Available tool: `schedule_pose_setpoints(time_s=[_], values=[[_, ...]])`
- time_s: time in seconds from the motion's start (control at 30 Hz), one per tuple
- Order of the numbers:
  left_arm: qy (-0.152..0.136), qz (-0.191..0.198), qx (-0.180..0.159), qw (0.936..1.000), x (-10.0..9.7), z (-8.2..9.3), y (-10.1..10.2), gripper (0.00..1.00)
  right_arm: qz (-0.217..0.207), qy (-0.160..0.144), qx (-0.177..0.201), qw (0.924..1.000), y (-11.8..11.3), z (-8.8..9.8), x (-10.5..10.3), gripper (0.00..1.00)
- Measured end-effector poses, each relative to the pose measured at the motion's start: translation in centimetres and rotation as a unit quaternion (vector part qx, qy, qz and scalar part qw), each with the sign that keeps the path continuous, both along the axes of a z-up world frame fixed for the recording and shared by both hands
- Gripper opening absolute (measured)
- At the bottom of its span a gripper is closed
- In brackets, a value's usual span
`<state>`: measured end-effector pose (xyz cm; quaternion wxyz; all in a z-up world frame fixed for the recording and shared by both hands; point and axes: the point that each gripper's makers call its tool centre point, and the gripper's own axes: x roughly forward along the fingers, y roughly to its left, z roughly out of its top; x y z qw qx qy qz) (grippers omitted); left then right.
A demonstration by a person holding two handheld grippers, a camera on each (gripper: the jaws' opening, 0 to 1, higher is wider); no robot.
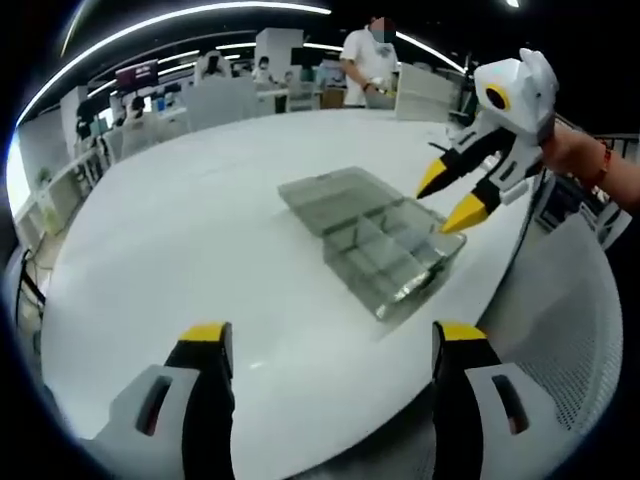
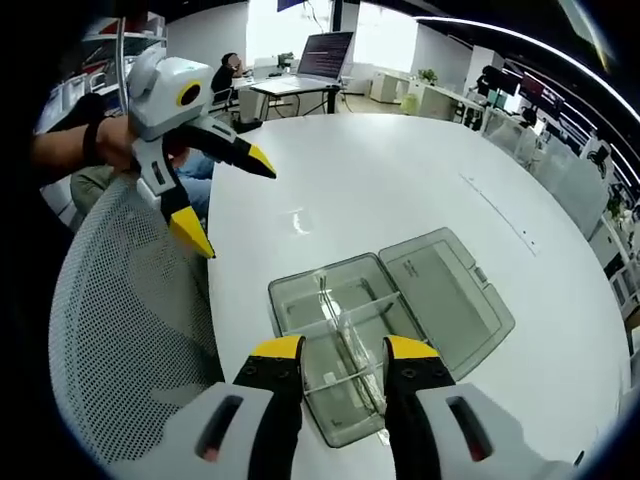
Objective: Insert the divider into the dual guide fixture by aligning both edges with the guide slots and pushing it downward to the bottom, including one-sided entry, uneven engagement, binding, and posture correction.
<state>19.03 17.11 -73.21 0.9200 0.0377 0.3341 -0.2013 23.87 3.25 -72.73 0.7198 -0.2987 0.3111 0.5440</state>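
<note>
A clear plastic box [image 1: 385, 255] sits on the white table with its lid [image 1: 335, 195] folded open flat beside it. In the right gripper view the box [image 2: 300, 300] lies just ahead of my right gripper [image 2: 342, 352], whose jaws stand apart over it. Thin clear dividers [image 2: 338, 320] stand inside the box, one long and others crossing it. In the left gripper view the right gripper [image 1: 449, 196] hovers open at the box's right edge. My left gripper [image 1: 332, 338] is wide open with nothing between its jaws, well short of the box; it is also seen raised off the table's side [image 2: 228, 200].
The round white table [image 1: 180, 230] ends close to the box, beside a grey mesh chair back [image 1: 575, 330] [image 2: 120, 330]. A person's hand [image 1: 580, 155] holds the right gripper. A person [image 1: 368, 60] stands beyond the table, among desks and monitors.
</note>
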Motion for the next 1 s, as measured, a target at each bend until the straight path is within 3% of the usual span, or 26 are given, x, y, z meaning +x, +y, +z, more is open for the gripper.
schedule_pose_setpoints(time_s=[0.6,1.0], values=[[0.023,0.002,0.022,0.9995,0.6,-1.6,1.3,0.78,-0.029,0.004,0.025,0.9992,-0.4,0.5,-0.1,0.30],[0.034,0.039,0.028,0.9983,1.1,-2.9,2.9,0.73,-0.038,0.009,0.035,0.9986,-0.5,0.6,-0.6,0.29]])
